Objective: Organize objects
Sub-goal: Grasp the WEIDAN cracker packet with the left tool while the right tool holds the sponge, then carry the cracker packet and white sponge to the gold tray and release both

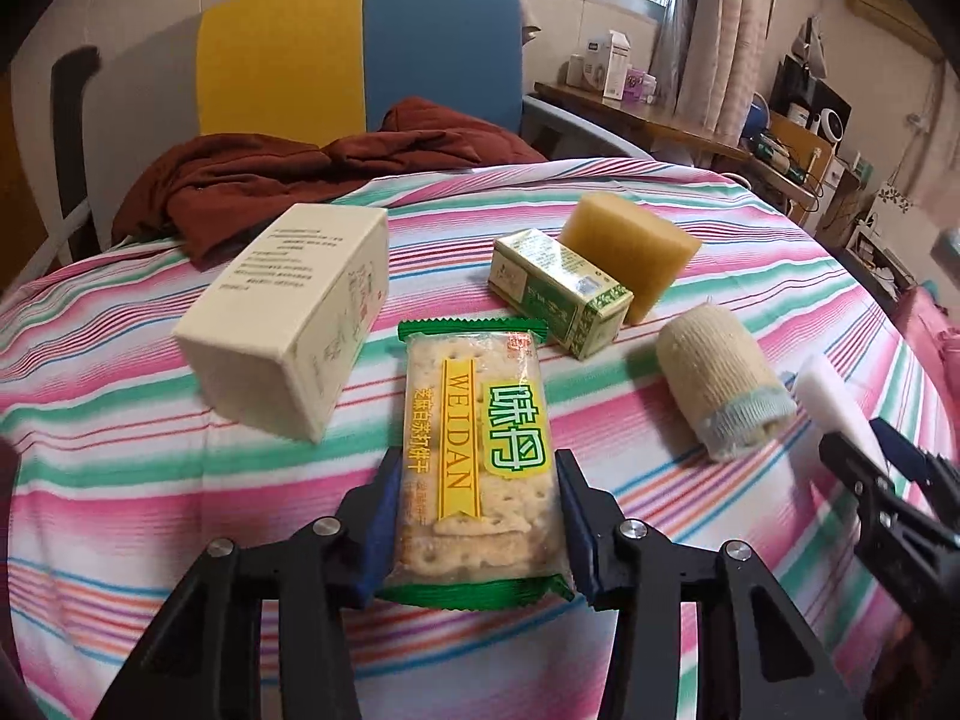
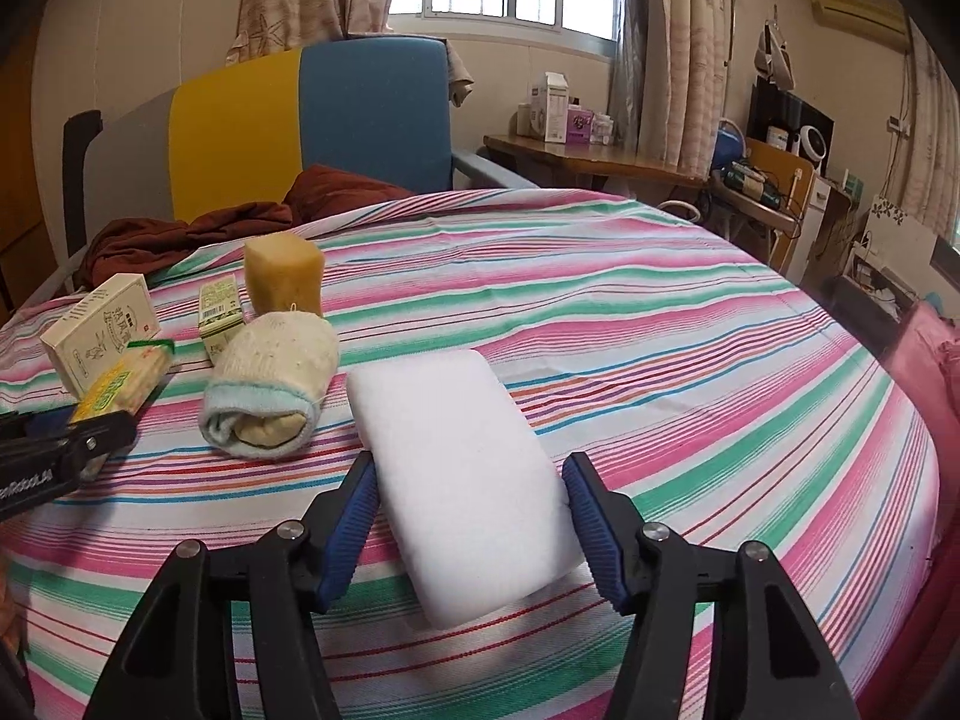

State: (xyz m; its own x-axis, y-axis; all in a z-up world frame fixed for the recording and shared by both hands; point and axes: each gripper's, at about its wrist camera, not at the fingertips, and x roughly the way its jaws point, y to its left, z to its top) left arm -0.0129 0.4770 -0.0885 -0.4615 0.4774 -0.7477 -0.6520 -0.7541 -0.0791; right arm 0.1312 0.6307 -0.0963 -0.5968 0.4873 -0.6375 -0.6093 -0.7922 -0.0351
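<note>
1. The left gripper [image 1: 477, 516] was closed on the cracker packet [image 1: 474, 450], its blue pads pressing both long sides, above the striped bedspread [image 1: 150, 480].
2. The right gripper [image 2: 471, 510] clamped the white foam block [image 2: 462, 480] between its pads.
3. Between the two lay the rolled sock [image 2: 270, 384].
4. Beyond sat the green box [image 1: 558, 294] touching the yellow sponge [image 1: 630, 252]; the white carton [image 1: 288, 312] stood left of the packet.

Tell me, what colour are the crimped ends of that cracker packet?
Green, on the cracker packet; clearest in the left wrist view.
</note>
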